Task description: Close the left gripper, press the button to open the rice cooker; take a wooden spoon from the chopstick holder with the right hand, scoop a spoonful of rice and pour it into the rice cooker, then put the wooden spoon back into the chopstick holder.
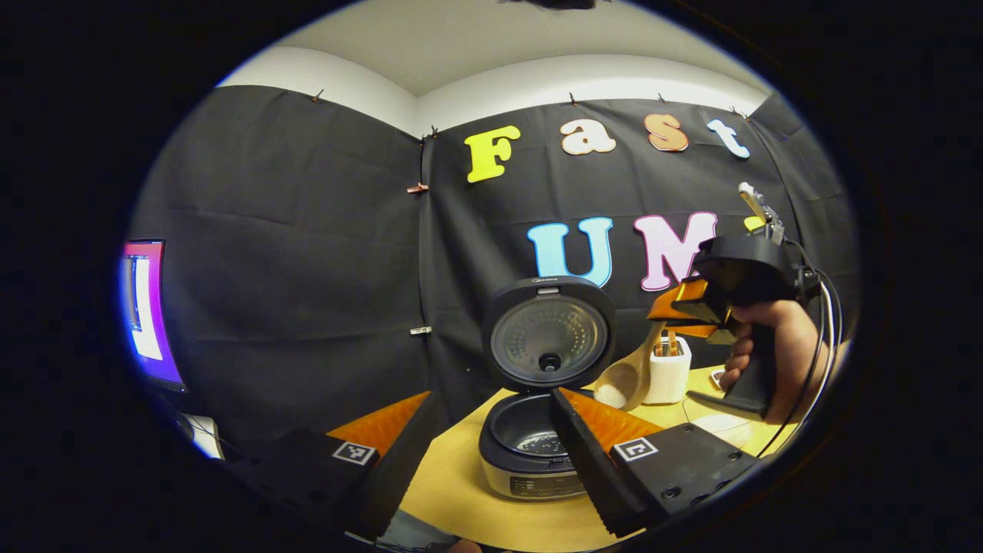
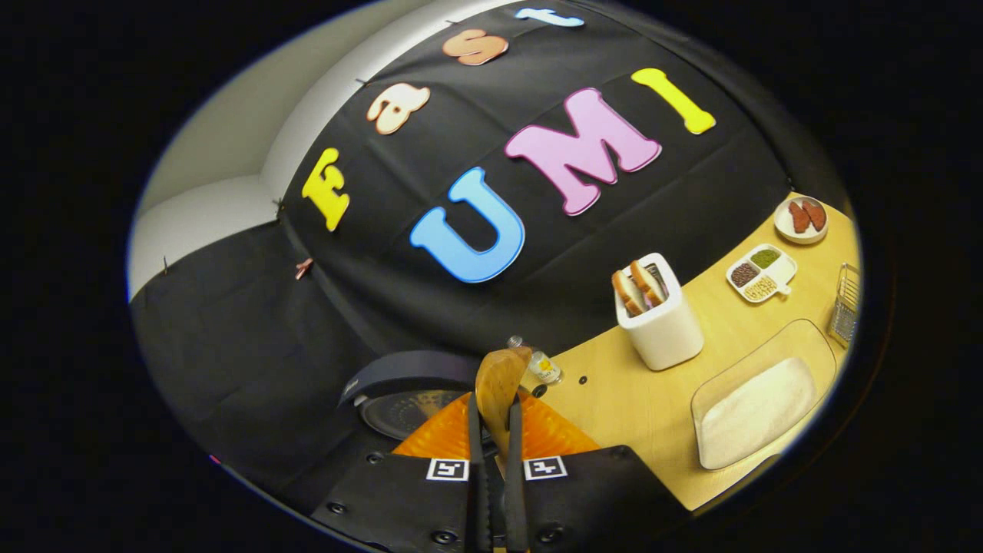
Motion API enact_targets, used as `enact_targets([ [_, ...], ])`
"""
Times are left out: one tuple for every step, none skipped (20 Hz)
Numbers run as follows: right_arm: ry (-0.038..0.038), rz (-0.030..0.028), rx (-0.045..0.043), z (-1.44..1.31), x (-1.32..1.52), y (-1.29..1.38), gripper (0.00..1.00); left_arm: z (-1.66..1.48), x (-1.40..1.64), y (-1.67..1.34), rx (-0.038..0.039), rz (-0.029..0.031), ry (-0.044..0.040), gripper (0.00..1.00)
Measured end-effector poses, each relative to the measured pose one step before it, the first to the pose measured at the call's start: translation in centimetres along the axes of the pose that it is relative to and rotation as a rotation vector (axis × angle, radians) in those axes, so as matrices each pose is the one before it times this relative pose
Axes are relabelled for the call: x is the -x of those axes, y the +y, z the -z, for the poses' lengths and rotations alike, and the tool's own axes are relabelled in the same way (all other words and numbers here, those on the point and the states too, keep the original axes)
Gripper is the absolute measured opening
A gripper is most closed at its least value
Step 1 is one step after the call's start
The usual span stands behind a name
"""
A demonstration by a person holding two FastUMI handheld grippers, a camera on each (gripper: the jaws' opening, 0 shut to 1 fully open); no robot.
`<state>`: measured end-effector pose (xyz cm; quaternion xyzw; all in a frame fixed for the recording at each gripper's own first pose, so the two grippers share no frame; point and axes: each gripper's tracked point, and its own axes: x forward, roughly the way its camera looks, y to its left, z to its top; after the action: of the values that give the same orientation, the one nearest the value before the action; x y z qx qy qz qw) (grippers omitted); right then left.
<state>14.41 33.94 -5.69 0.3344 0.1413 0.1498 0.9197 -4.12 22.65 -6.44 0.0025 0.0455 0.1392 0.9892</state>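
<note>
The left gripper point(image 1: 491, 438) has two long wedge-shaped fingers with ribbed inner faces, each running back to a flat black block that carries a square black-and-white marker and round screw heads, at about 7 and 5 o'clock in the left gripper view. The right gripper point(image 2: 492, 430) has the same black blocks with screws and a pair of square markers at 6 o'clock in the right gripper view. At 3 o'clock in the left gripper view, its black pistol-grip body sits in a hand point(image 1: 772, 353), with thin cables looping behind.
</note>
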Motion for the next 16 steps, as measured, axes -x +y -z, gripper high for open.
enact_targets([
  [0.01713, -0.01462, 0.05148, 1.235, -0.384, 0.701, 0.11, 0.231, 0.084, 0.285, 0.00384, -0.00579, 0.00133, 0.97],
  [0.01268, -0.01775, 0.05536, 1.147, -0.252, 0.626, 0.11, -0.01, -0.036, 0.328, 0.00418, -0.00505, -0.00228, 0.97],
  [0.00925, -0.01873, 0.05833, 0.942, -0.308, 0.597, 0.11, 0.046, 0.1, 0.33, 0.00255, -0.00701, -0.00034, 0.97],
  [0.00413, -0.01902, 0.06479, 0.591, -0.169, 0.841, 0.11, 0.054, -0.069, 0.387, 0.00213, -0.00728, 0.00259, 0.97],
  [0.00574, -0.01682, 0.06854, 0.586, -0.018, 0.546, 0.11, 0.363, -0.048, 0.27, 0.00357, -0.00558, 0.00384, 0.97],
  [0.00389, -0.0201, 0.07084, 0.397, -0.08, 0.817, 0.11, 0.253, -0.088, 0.23, 0.00528, -0.00663, 0.00757, 0.97],
  [0.00545, -0.0241, 0.04846, 0.391, -0.129, 0.763, 0.11, 0.3, -0.215, 0.153, 0.00691, -0.00454, 0.00823, 0.97],
  [0.00168, -0.01813, 0.03094, 0.431, 0.051, 0.748, 0.11, 0.117, -0.165, 0.15, 0.01167, -0.00618, 0.01091, 0.97],
  [-0.00797, -0.01312, 0.03229, 0.017, -0.037, 0.401, 0.11, -0.004, -0.089, 0.15, 0.00958, -0.00461, 0.00016, 0.97],
  [-0.00795, -0.00793, 0.0391, -0.097, 0.218, 0.232, 0.11, -0.25, 0.011, 0.14, 0.00141, -0.00556, -0.00808, 0.97],
  [-0.01109, -0.01069, 0.04693, -0.268, 0.153, 0.245, 0.11, 0.102, 0.111, 0.101, -0.00436, -0.00225, -0.00692, 0.96],
  [-0.0082, -0.01574, 0.04841, -0.356, 0.066, 0.491, 0.11, 0.06, 0.076, -0.103, -0.0028, 0.00247, -0.00065, 0.97],
  [-0.01242, -0.01526, 0.05014, -0.238, 0.018, 0.269, 0.11, 0.221, -0.021, -0.018, 0.00192, 0.00179, 0.00245, 0.97],
  [-0.01461, -0.00918, 0.05446, -0.248, 0.182, 0.253, 0.11, 0.027, -0.035, -0.051, 0.0033, 0.00115, 0.00216, 0.97],
  [-0.01416, -0.0047, 0.04361, -0.305, 0.224, 0.179, 0.07, -0.013, -0.158, 0.124, 0.00261, -0.00153, 0.00131, 0.97],
  [-0.02091, -0.00792, 0.04575, -0.305, 0.292, 0.403, 0.11, -0.098, -0.027, -0.042, 0.00128, 0.0009, 0.00019, 0.97],
])
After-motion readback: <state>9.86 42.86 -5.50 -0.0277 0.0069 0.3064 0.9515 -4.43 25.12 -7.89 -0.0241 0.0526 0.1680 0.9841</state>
